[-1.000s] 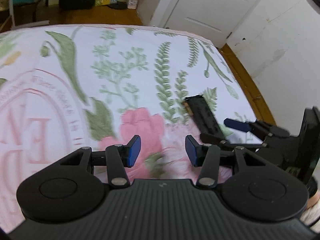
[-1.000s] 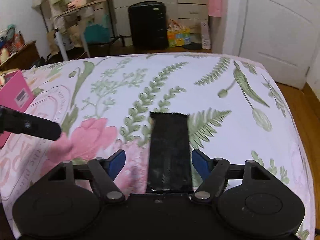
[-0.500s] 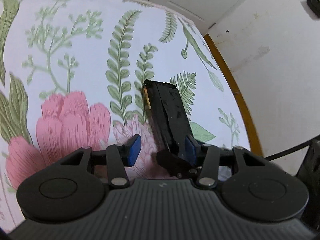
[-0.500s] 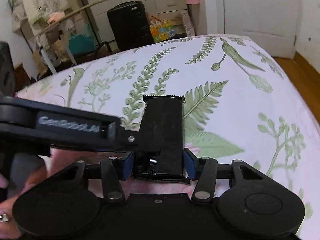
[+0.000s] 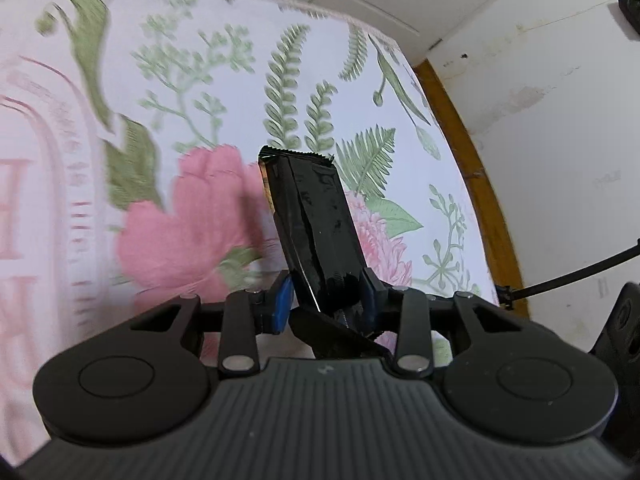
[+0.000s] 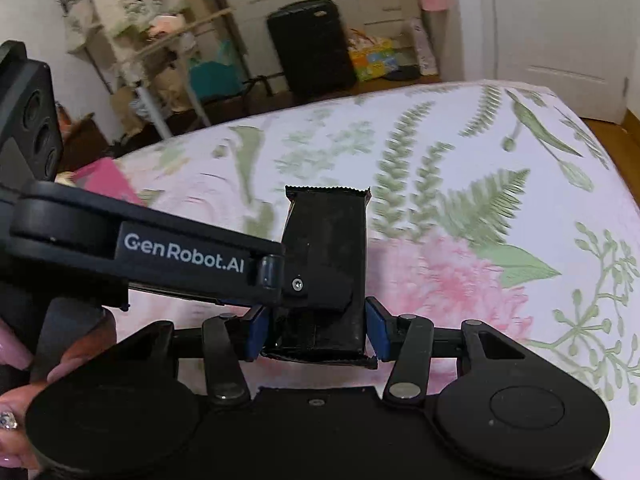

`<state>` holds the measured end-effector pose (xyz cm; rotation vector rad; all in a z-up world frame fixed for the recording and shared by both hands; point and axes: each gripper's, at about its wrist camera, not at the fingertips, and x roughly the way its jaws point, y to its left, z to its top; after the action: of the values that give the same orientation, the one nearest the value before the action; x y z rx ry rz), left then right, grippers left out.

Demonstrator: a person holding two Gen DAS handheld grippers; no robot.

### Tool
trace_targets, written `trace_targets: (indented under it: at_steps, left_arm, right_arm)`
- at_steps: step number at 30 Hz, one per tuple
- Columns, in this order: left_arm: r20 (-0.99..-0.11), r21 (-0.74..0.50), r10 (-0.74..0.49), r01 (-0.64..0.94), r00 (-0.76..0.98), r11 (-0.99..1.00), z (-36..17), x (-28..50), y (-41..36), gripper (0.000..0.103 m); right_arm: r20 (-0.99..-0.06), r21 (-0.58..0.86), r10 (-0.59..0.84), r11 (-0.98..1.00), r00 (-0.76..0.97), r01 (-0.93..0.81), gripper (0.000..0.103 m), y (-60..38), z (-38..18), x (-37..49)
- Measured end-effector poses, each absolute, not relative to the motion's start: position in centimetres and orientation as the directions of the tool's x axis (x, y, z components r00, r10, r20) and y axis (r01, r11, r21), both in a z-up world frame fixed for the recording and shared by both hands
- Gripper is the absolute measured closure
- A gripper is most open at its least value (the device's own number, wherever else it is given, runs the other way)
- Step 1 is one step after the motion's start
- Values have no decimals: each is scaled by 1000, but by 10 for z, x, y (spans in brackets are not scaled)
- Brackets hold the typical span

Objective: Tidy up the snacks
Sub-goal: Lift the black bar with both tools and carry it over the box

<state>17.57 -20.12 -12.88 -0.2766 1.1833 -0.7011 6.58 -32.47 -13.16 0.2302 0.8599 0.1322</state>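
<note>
A black snack packet [image 5: 316, 208] [image 6: 328, 232] is held off the floral bedspread [image 5: 192, 92] by both grippers at its near end. My left gripper [image 5: 325, 302] has its jaws closing on the packet, and its blue pads touch both faces. In the right wrist view one of its fingers [image 6: 316, 284] reaches in from the left and lies across the packet's face. My right gripper [image 6: 316, 332] is shut on the packet's two long edges. One of its fingers [image 5: 332, 336] shows under the packet in the left wrist view.
A pink box [image 6: 106, 178] lies at the bed's far left. Beyond the bed stand a black suitcase [image 6: 312, 44] and a clothes rack [image 6: 132, 40]. Wooden floor [image 5: 472, 160] and a white wall [image 5: 560, 120] border the bed's right edge. A hand [image 6: 12, 400] holds the left gripper.
The packet lay flat on the bedspread between the open right jaws, with the left gripper apart. Both grippers have since closed on it and lifted it off the bed.
</note>
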Motion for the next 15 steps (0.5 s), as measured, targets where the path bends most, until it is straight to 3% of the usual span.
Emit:
trace_targets:
  at_steps: [15]
  left_arm:
    - [-755, -458, -531, 270, 385, 847, -48, 118, -81, 68]
  right_arm:
    - [-722, 248, 362, 931, 590, -268, 48, -216, -63, 61]
